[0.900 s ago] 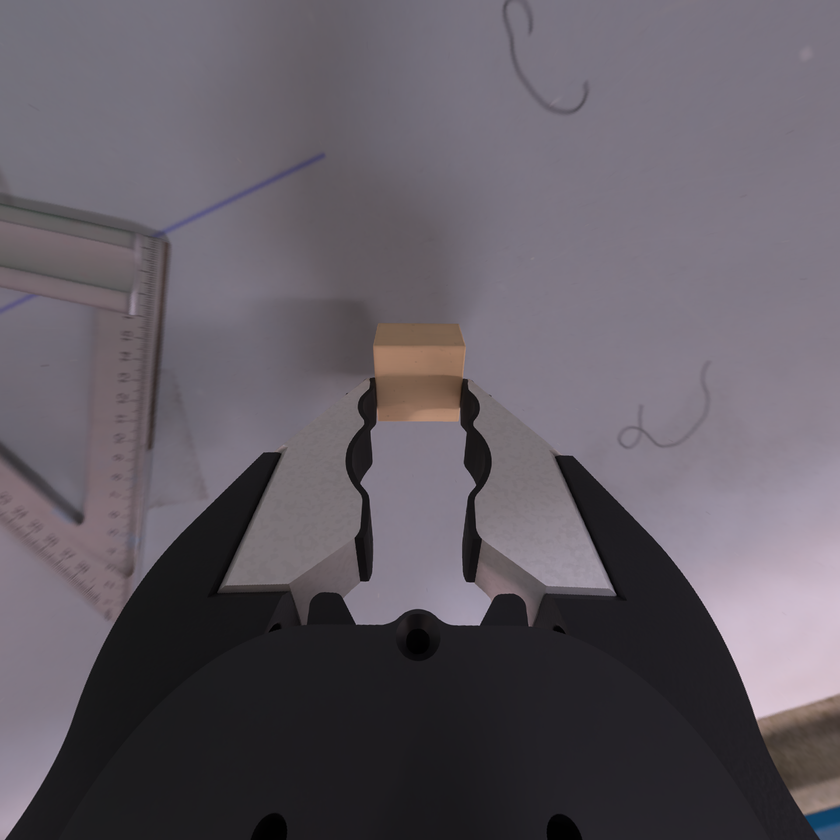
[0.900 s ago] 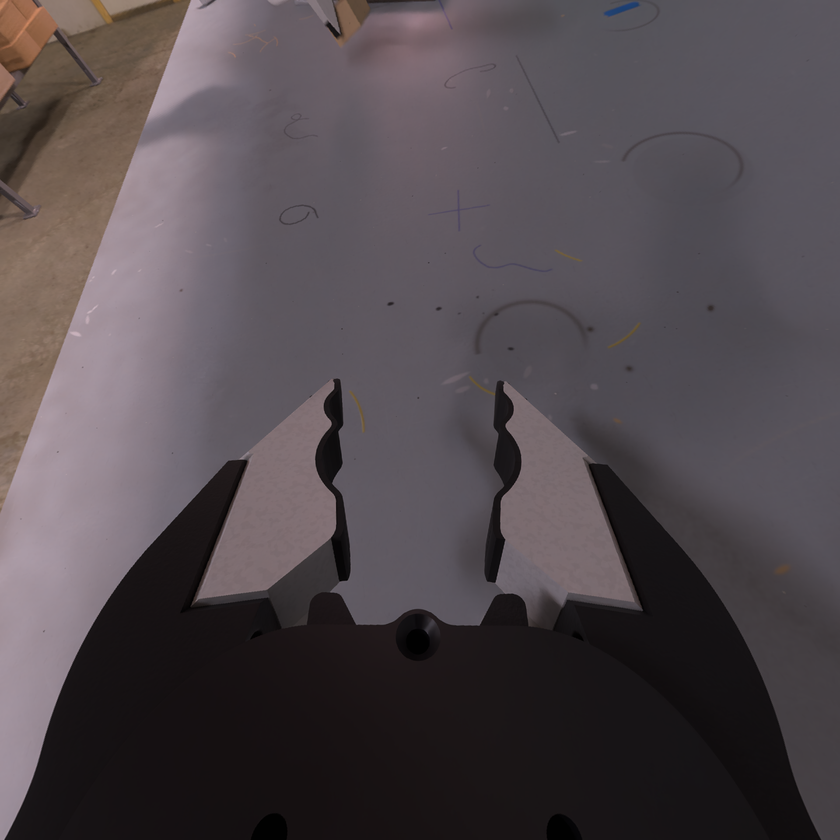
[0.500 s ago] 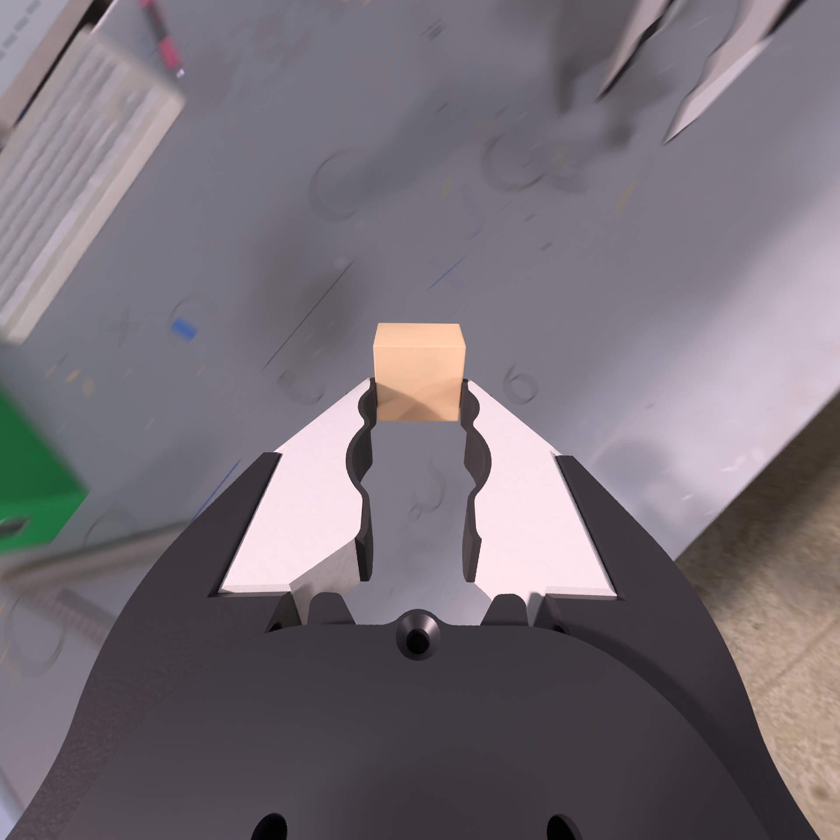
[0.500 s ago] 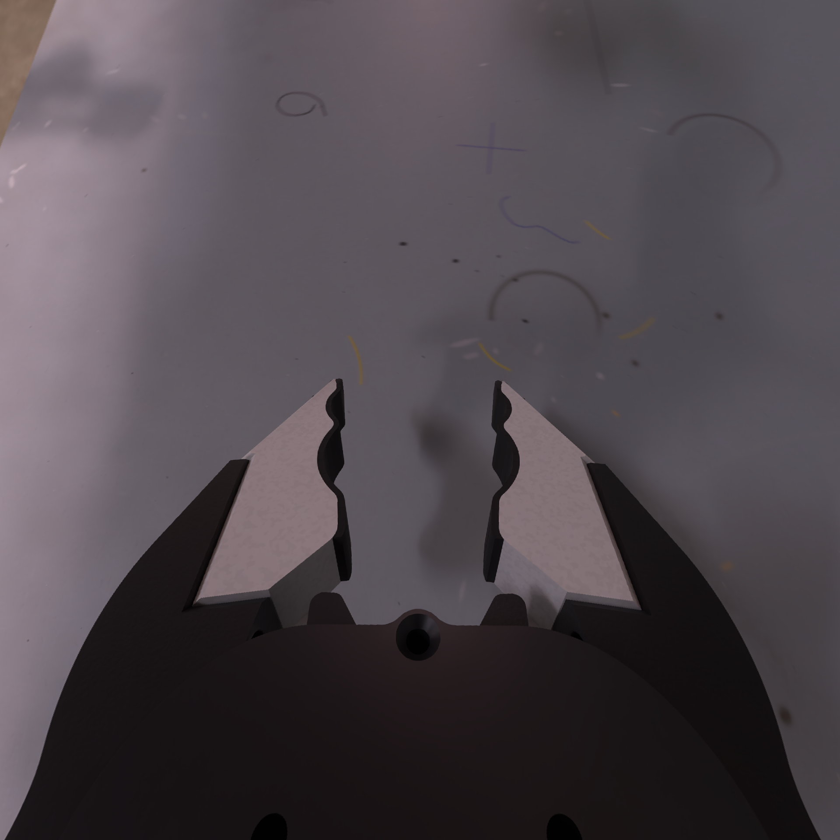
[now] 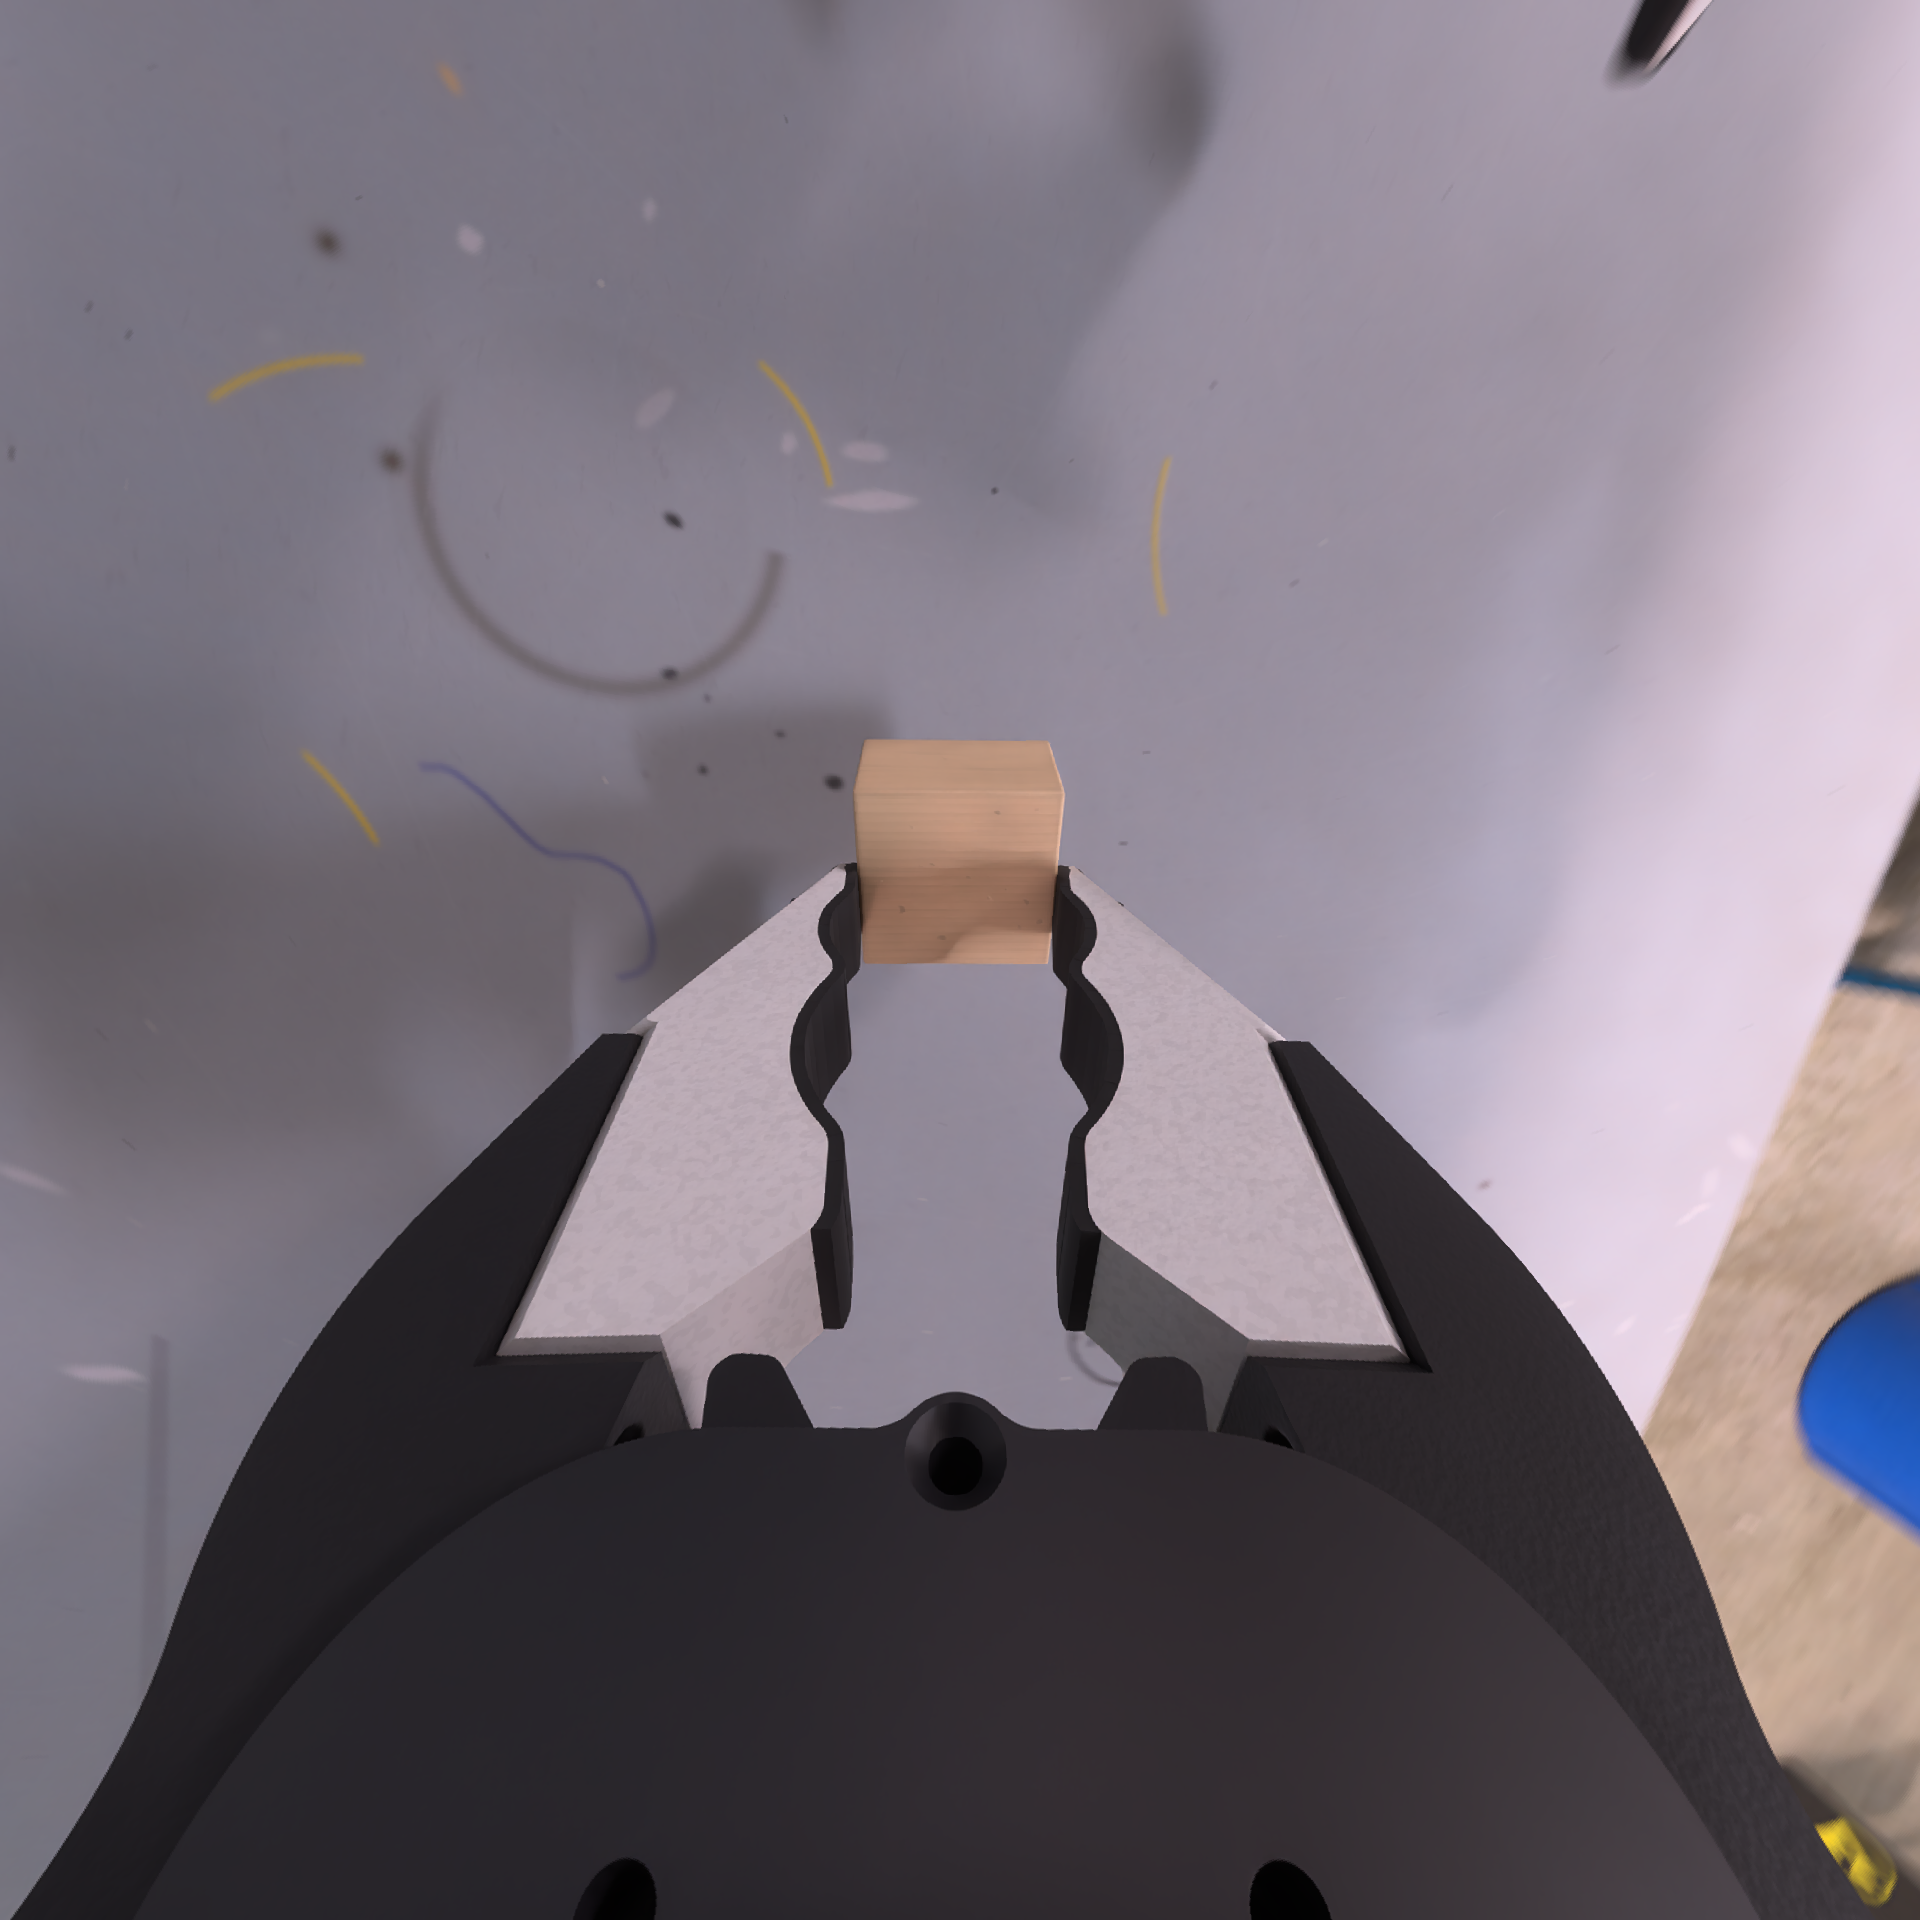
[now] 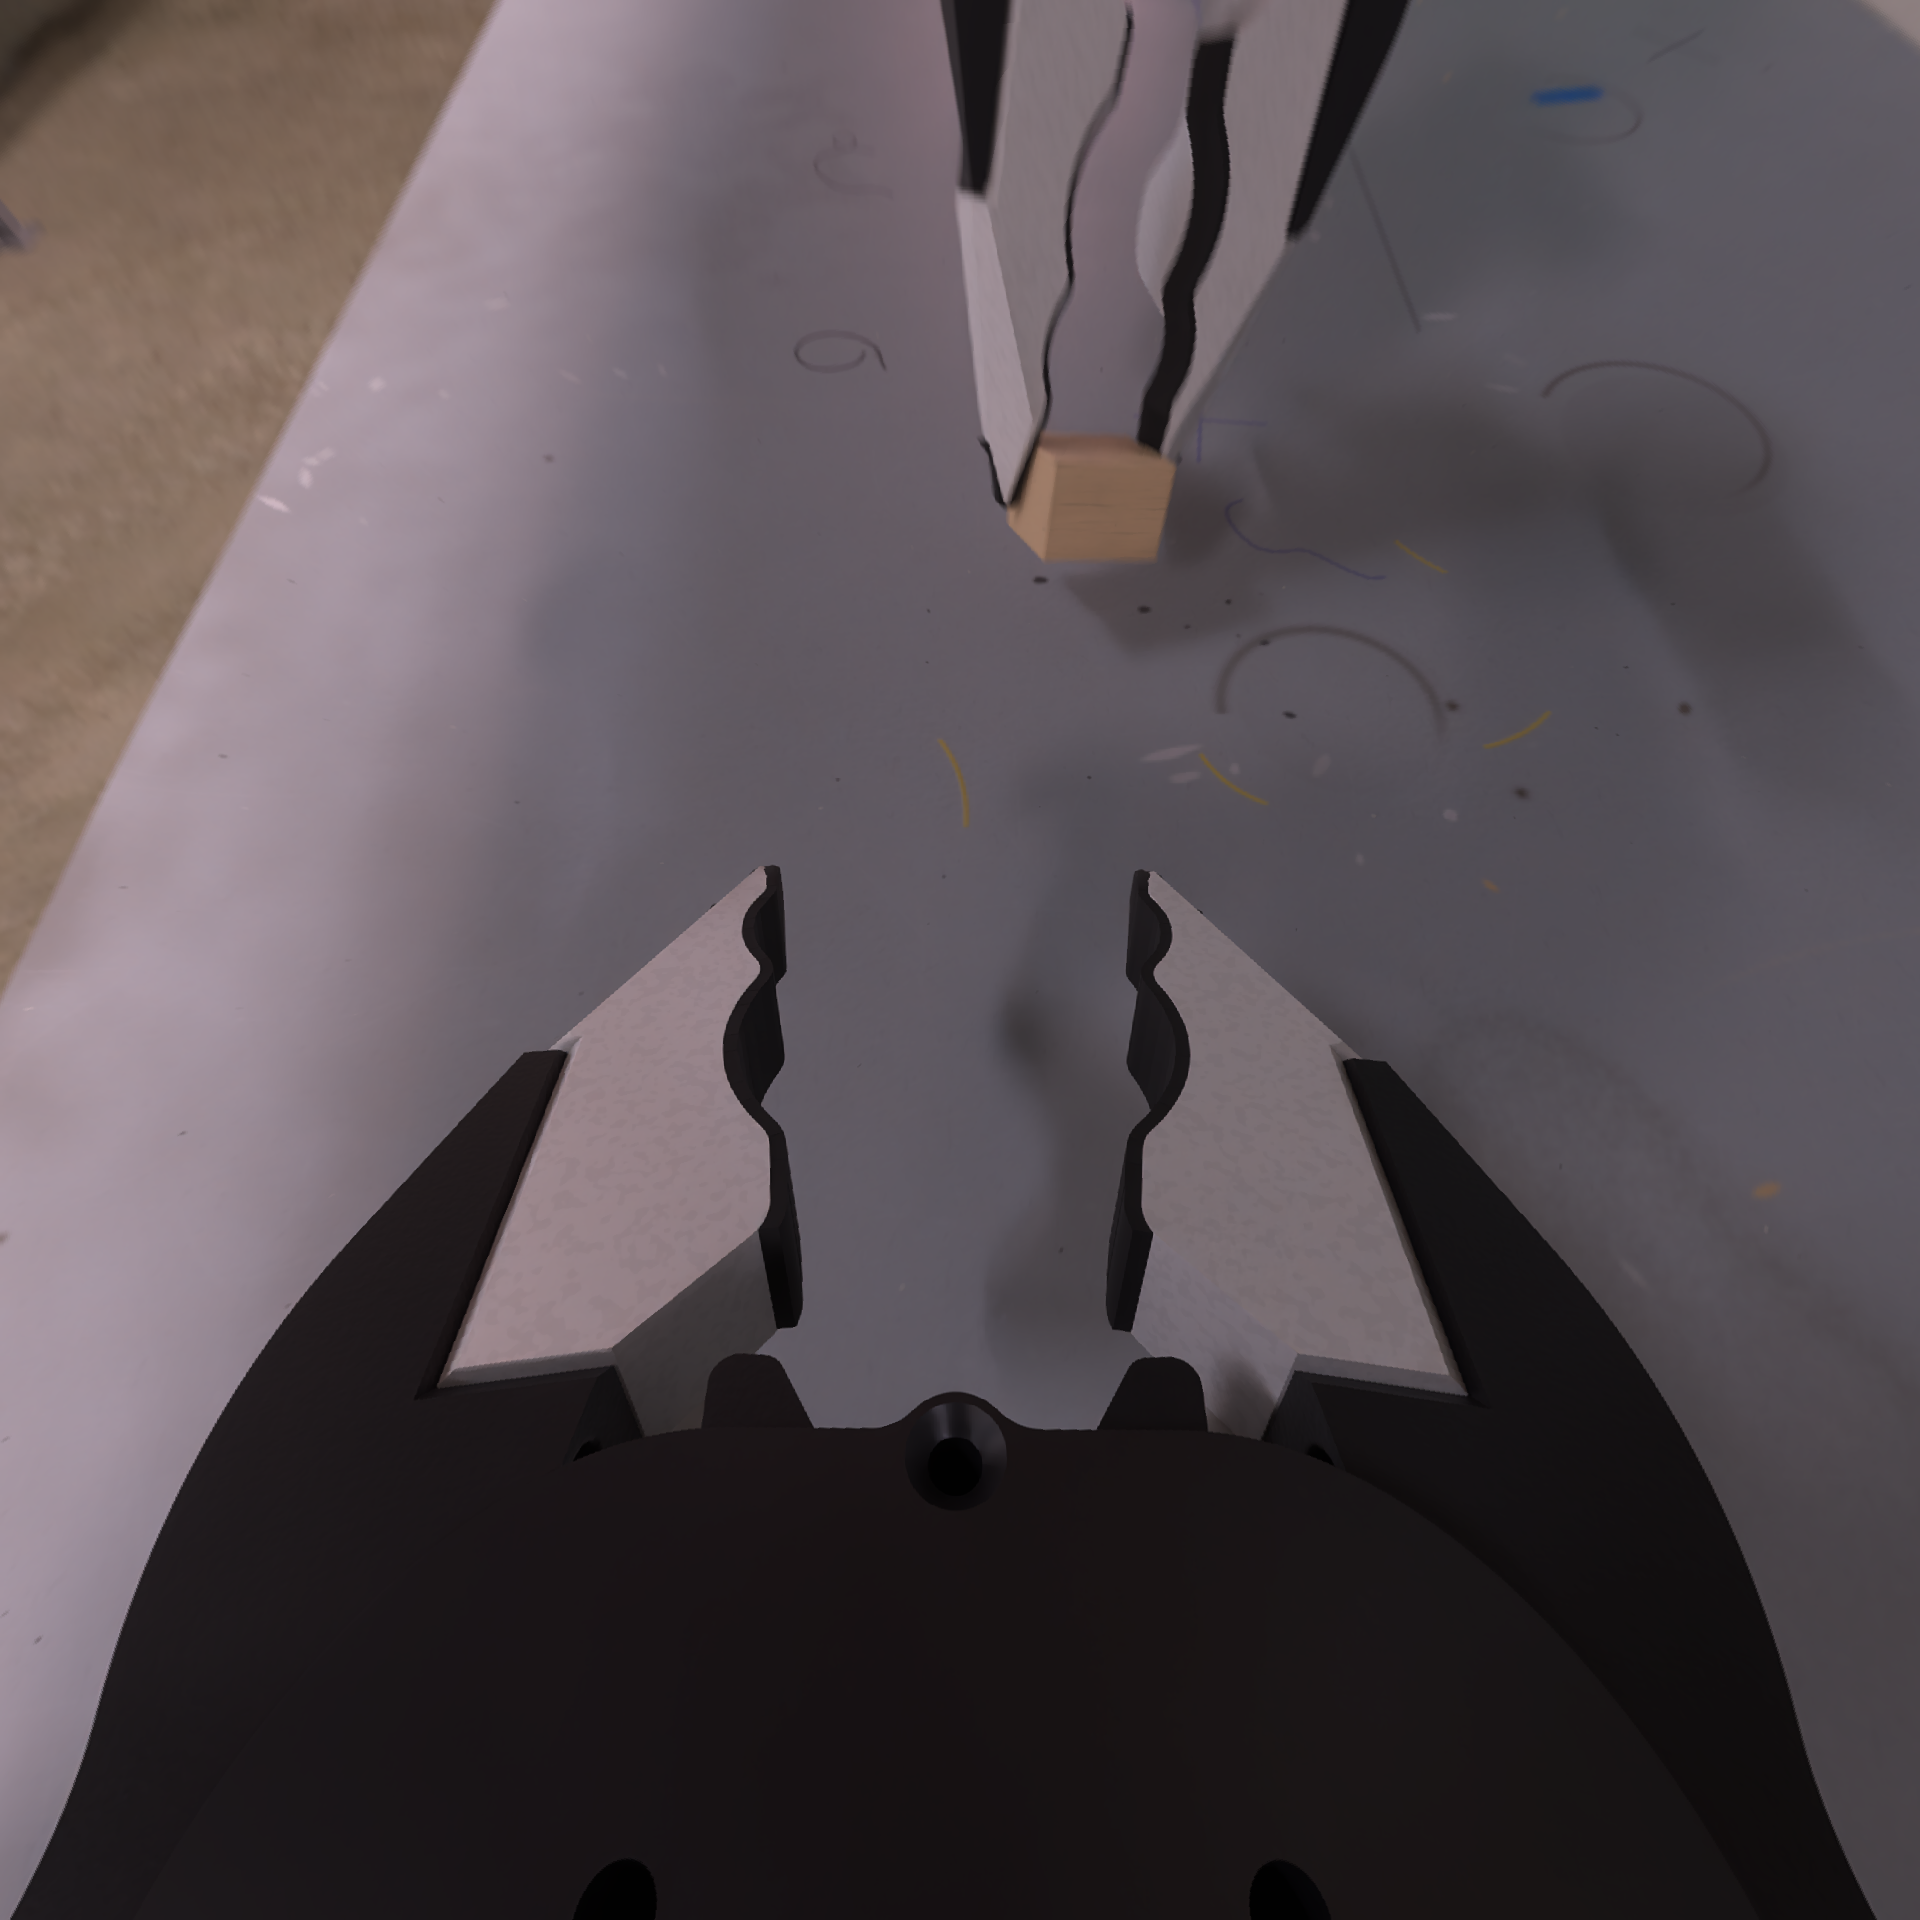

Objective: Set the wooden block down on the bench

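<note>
Two fingertips of the left gripper (image 5: pixel 957 914) pinch the block (image 5: pixel 958 852) at frame centre, apparently just above the tabletop (image 5: pixel 1455 520). Letting go early could make it bounce or tumble. The right gripper (image 6: pixel 957 883), lower centre, gapes wide, empty.

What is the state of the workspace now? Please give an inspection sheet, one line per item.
Surface: grey bench, marked with pen arcs, specks and short yellow strokes.
Job's things: wooden block held above the bench, shadow beneath, not yet set down.
Clutter: nothing seen besides the marks.
Grippers: left tongs shut on the wooden block; right tongs open, empty, low over the bench.
Cables: nothing seen.
Surroundings: tan floor beside the bench; blue object at the frame edge, kind unclear.
</note>
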Available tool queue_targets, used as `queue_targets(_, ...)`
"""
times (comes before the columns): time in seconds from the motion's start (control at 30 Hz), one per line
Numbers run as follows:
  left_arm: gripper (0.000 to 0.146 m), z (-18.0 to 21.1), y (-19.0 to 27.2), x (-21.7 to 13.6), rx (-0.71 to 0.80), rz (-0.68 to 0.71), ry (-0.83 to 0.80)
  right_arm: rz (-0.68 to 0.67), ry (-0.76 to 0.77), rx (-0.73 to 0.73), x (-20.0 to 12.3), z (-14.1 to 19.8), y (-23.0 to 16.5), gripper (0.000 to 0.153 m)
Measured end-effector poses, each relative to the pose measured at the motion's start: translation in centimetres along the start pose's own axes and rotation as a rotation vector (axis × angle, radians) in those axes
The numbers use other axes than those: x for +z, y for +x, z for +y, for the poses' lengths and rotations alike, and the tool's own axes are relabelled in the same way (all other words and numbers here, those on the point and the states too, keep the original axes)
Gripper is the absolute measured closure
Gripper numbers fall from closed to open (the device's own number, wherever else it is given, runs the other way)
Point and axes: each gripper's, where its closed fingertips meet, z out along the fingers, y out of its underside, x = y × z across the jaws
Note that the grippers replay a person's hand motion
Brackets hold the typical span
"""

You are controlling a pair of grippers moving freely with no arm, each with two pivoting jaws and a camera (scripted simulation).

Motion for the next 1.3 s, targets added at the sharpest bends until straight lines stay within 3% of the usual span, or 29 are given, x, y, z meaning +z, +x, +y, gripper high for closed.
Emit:
queue_targets(0.37,0.109,-0.3,-2.3,1.0,0.501,0.057,-0.422,0.041,0.173,0.101,-5.2,1.4,1.7,0.089)
queue_targets(0.57,0.109,-0.7,-2.7,1.6,0.815,0.076,-0.494,0.065,0.176,0.106,-5.9,1.5,2.4,0.089)
queue_targets(0.7,0.109,-1.2,-2.9,1.1,0.887,0.025,-0.474,0.063,0.182,0.111,-5.9,1.5,2.5,0.089)
queue_targets(0.73,0.101,-1.4,-3.0,0.6,0.883,-0.006,-0.465,0.057,0.193,0.119,-6.0,1.3,2.5,0.089)
queue_targets(0.8,0.095,-1.8,-3.3,-1.3,0.817,-0.093,-0.434,0.046,0.22,0.137,-6.2,0.9,2.6,0.089)
queue_targets(0.87,0.096,-2.1,-3.7,-4.8,0.656,-0.203,-0.337,0.048,0.241,0.158,-6.4,0.5,3.1,0.089)
queue_targets(1.03,0.095,0.8,-4.3,-17.8,0.061,-0.558,0.1,0.051,0.242,0.171,-5.9,-0.4,4.0,0.09)
queue_targets(1.17,0.085,10.6,-2.0,-27.5,-0.415,-0.894,0.338,0.012,0.176,0.133,-3.9,-1.2,4.0,0.09)
queue_targets(1.3,0.07,23.3,1.8,-30.0,-0.771,-1.083,0.39,-0.034,0.078,0.095,-1.5,-2.4,4.0,0.09)
